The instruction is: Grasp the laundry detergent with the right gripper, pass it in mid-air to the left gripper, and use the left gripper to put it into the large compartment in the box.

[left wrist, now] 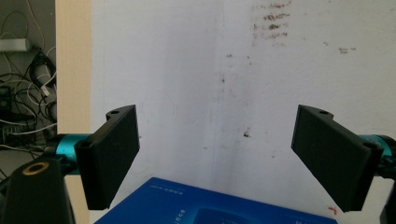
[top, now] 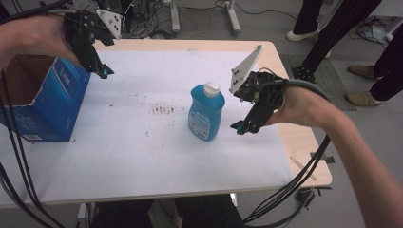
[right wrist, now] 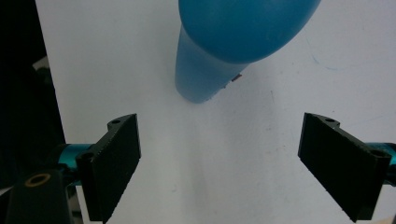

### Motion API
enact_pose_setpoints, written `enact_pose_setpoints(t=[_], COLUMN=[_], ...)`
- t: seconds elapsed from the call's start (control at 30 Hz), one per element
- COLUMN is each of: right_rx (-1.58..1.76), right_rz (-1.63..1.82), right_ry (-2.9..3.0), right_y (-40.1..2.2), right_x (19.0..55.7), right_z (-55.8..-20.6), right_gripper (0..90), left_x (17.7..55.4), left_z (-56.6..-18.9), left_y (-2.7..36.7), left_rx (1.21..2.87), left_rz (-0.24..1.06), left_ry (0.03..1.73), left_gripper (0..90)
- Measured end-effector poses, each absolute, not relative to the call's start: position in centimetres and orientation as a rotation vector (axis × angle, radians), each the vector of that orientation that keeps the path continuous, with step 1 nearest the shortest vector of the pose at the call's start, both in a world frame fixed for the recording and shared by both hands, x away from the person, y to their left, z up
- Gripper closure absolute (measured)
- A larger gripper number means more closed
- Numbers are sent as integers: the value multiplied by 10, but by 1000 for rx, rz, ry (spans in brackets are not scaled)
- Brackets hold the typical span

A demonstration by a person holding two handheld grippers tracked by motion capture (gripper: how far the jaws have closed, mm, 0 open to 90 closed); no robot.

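The bottle (top: 206, 113) stands upright in the middle of the frame in the high view, white cap on top, alone on the white table (top: 142, 156) with bare surface all around it, which leaves room for a tool to come at it from the side. And that looks like the plan: the right gripper (top: 242, 127) hangs just right of the bottle, near its lower half but not touching, jaws spread wide and holding nothing. In the right gripper view the bottle (right wrist: 224, 51) bulges in at the top centre, ahead of the two black jaws and not yet between them, so this reads as an approach with the grasp not made. The right forearm comes in from the lower right corner, wrist bent so the tool slants down and left towards the bottle, cable trailing off the table edge. Over at the upper left of the high view, the left gripper (top: 105, 72) hovers above the near top corner of the open box (top: 43, 102), which sits at the left edge with its mouth facing up, a likely home for the bottle. Its jaws are released too, wide apart and empty; in the left gripper view the box (left wrist: 210, 207) shows as a blue edge at the bottom, below the jaws. The left hand is raised, tool pointing down.
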State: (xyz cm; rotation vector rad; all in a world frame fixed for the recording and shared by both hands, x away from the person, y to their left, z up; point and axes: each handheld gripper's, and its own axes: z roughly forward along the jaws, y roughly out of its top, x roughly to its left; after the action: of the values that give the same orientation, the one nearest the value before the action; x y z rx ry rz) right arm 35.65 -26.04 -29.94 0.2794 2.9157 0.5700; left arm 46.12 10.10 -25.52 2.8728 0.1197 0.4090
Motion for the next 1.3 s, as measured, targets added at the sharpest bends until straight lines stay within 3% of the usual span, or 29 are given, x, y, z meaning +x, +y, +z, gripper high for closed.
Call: enact_pose_setpoints(t=[0.43,1.3], right_rx=[733,960], right_rz=[848,973], right_ry=[2705,2419], right_y=[-243,-225], right_x=[350,341], right_z=[-333,-359], right_gripper=[125,125], left_x=[459,459], left_z=[-258,-261], left_y=[119,129], left_rx=[2848,2834], left_rz=[412,410], left_ry=[160,194], left_gripper=[152,152])
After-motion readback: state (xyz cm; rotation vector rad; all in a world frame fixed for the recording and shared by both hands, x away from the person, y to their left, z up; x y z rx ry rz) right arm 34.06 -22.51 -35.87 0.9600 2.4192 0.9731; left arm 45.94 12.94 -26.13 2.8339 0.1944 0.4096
